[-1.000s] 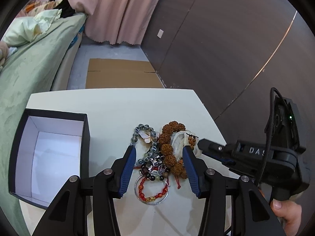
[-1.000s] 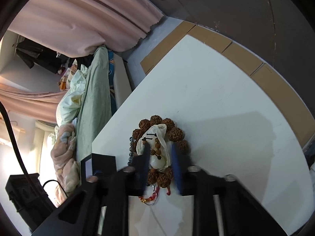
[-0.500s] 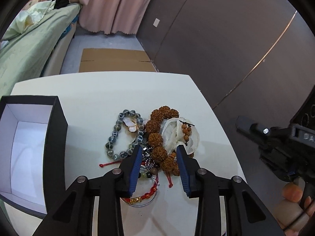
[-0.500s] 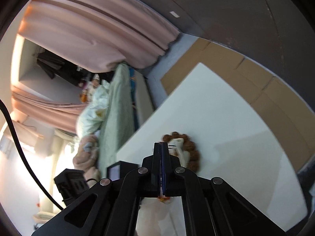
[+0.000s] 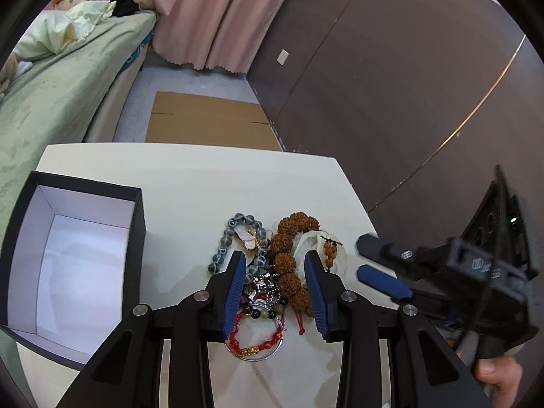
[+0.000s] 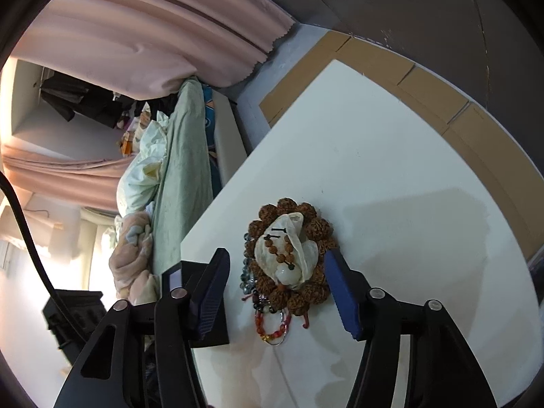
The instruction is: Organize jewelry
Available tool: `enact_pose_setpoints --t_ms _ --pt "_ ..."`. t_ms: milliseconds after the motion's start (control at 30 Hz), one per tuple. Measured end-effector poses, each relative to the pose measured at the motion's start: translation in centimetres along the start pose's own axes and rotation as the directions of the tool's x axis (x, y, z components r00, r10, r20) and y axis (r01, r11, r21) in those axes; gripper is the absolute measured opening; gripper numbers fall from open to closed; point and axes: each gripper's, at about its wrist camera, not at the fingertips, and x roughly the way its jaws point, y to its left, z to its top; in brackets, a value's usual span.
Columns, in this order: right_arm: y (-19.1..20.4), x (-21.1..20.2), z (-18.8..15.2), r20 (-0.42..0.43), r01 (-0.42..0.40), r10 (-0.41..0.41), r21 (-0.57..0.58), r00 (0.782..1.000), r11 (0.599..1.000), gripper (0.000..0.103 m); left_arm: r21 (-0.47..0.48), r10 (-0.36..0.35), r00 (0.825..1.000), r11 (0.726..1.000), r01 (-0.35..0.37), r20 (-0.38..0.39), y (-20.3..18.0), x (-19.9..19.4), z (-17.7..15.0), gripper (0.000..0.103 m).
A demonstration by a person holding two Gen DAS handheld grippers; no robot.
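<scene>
Hovering low over the white table (image 5: 190, 176), the left gripper (image 5: 275, 292) stands with its blue pads spread moderately, straddling the near part of the jewelry heap (image 5: 272, 272); nothing is held between them. The big brown seed-bead bracelet (image 5: 289, 258) and a tangle of dark and silver pieces lie right in the gap, while the red bead bangle (image 5: 255, 343) sits just under the jaws, nearer the handle. Beyond the left pad curls a grey-blue bead bracelet (image 5: 234, 234), and past the right pad lies a small clear pouch (image 5: 326, 251) with a string of little brown beads.

The right gripper (image 6: 275, 292) is spread wide and empty too, framing the same heap from the other side, the pouch sitting inside the ring of brown beads.

Off to the left of the left gripper waits an open black box (image 5: 136, 224), white inside and bare where I can see. It seems set close so each piece travels only a short way. My guess is a first pick is being lined up.
</scene>
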Motion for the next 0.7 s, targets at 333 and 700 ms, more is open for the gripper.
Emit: enact_pose_setpoints --t_ms 333,700 --pt "-1.1 1.8 -0.2 -0.021 0.032 -0.032 0.03 0.999 0.999 0.006 -0.015 -0.013 1.0 1.0 0.013 0.017 0.4 -0.9 0.5 0.037" --pt "-0.4 -1.0 -0.4 0.061 -0.146 0.142 0.069 0.988 0.987 0.002 -0.004 -0.012 1.0 1.0 0.012 -0.003 0.1 -0.4 0.1 0.037"
